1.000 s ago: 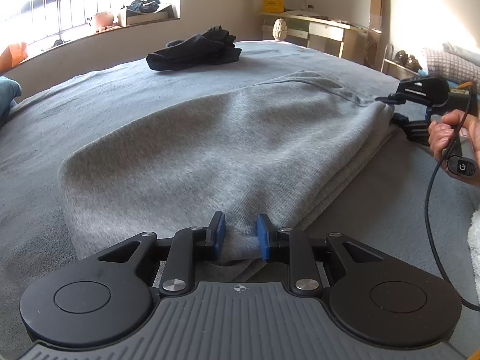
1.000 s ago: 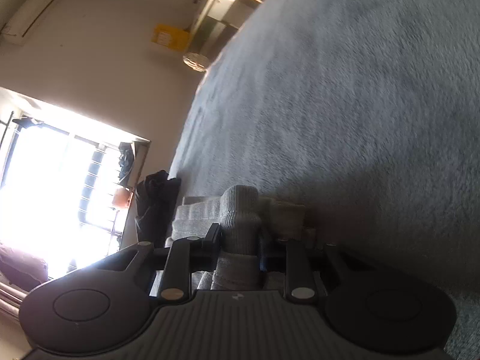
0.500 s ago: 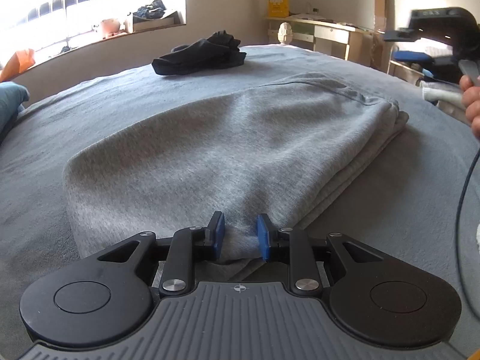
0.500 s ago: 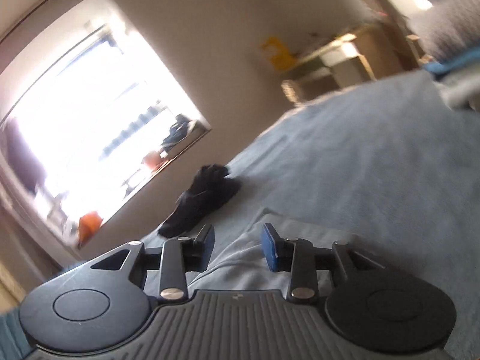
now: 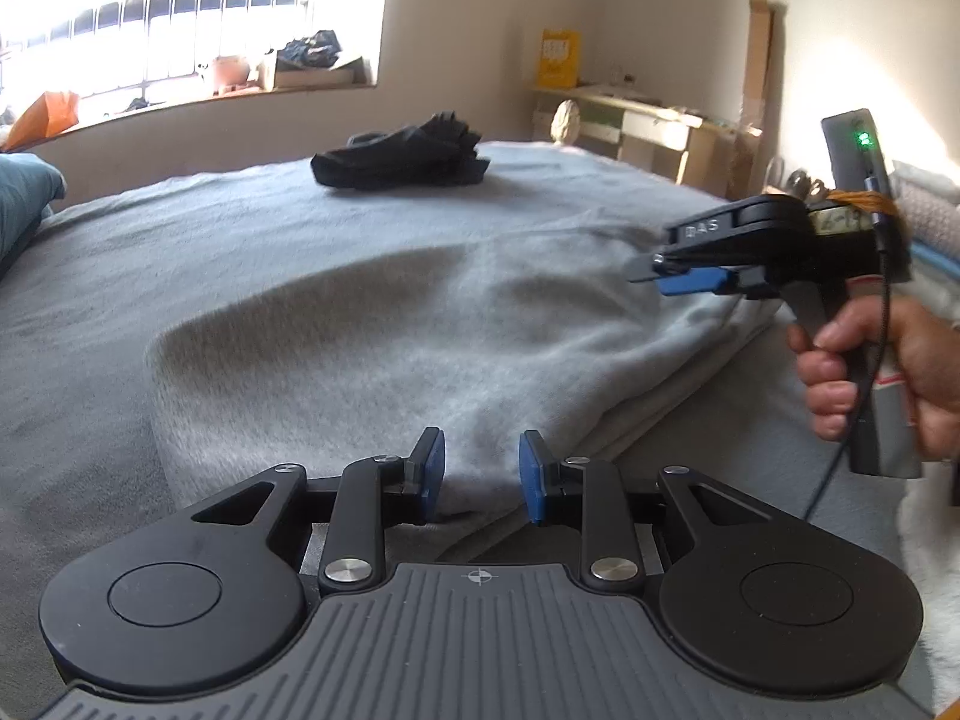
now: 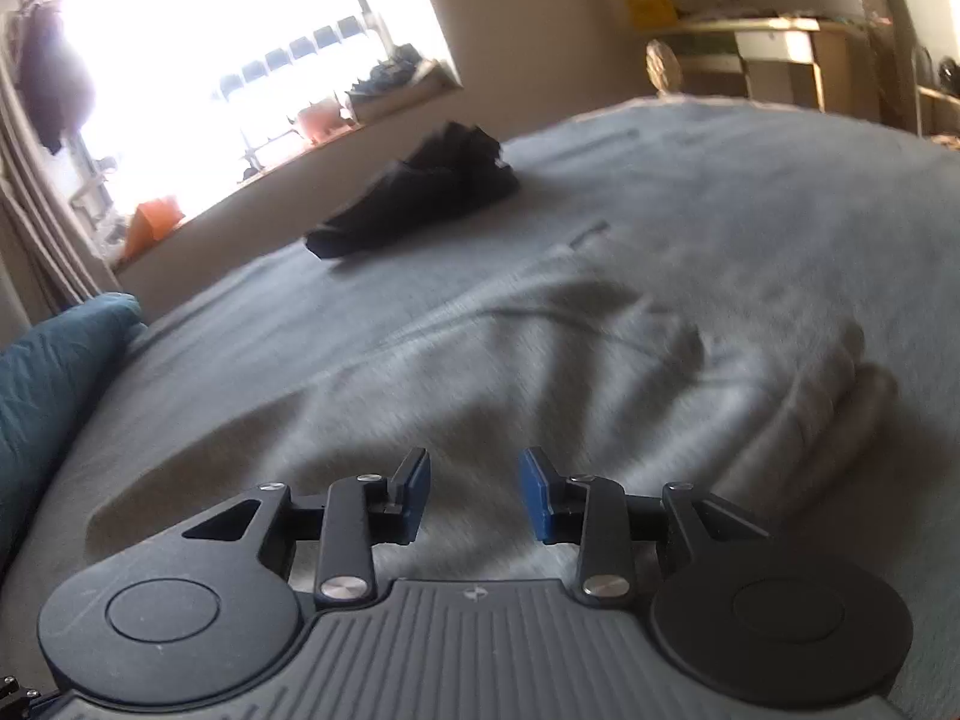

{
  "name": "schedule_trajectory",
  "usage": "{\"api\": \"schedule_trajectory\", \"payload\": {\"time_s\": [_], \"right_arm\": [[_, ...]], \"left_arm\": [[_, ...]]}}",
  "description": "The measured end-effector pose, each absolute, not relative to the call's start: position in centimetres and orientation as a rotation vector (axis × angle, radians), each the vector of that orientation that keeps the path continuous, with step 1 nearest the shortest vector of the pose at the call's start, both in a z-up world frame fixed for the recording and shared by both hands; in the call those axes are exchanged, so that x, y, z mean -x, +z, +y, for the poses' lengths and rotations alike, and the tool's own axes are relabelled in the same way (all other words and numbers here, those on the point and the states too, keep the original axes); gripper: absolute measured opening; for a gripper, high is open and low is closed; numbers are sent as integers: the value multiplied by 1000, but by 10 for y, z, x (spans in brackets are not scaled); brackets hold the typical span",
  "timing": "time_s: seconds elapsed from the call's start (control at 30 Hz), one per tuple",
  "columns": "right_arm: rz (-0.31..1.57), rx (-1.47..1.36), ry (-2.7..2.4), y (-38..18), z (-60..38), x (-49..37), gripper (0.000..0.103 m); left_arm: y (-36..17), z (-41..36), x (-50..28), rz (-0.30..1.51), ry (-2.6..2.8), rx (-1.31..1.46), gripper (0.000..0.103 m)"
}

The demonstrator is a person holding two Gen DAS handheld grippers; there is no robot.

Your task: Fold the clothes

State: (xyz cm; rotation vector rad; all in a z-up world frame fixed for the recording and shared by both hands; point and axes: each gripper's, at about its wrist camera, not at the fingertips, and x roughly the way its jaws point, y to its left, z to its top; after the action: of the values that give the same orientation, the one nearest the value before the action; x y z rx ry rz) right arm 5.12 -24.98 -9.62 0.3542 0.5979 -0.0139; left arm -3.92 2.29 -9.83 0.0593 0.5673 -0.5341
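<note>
A grey folded garment (image 5: pixel 420 324) lies across the grey bed cover (image 5: pixel 150 240). My left gripper (image 5: pixel 482 474) sits at the garment's near edge. Its blue pads still pinch a bunch of fabric while the jaws ease open. In the left wrist view my right gripper (image 5: pixel 648 273) hovers level above the garment's thick right end, held by a hand (image 5: pixel 870 372). In its own view the right gripper (image 6: pixel 474 492) is open, with nothing between the pads and the grey garment (image 6: pixel 480 372) below it.
A crumpled black garment (image 5: pixel 402 159) lies farther back on the bed, also in the right wrist view (image 6: pixel 420 192). A teal pillow (image 6: pixel 48 372) is at the left edge. A wooden desk (image 5: pixel 636 120) stands beyond the bed, and white fluffy fabric (image 5: pixel 930 540) lies at the right.
My right gripper let go of the garment's folded end, rolled upright and rose, and now hovers over the right end. The left gripper lifted slightly, and its pads stand a little wider.
</note>
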Motion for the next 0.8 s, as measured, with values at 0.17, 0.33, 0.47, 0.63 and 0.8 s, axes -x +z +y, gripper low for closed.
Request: {"api": "schedule_trajectory", "payload": {"time_s": [0.17,0.33,0.47,0.63,0.8], "right_arm": [[554,-265,30,-77,-234,-71,36],[553,-273,-17,-87,-233,-87,34],[651,-213,-49,-105,-237,-106,33],[695,-147,-43,-102,-238,-126,32],[693,-132,-81,-100,-244,-153,32]], "left_arm": [[-69,41,12,492,-418,-64,32],[-83,72,-67,605,-247,26,32],[-126,90,-109,765,-144,22,32],[-126,91,-104,721,-155,24,33],[-126,90,-102,705,-159,8,33]]}}
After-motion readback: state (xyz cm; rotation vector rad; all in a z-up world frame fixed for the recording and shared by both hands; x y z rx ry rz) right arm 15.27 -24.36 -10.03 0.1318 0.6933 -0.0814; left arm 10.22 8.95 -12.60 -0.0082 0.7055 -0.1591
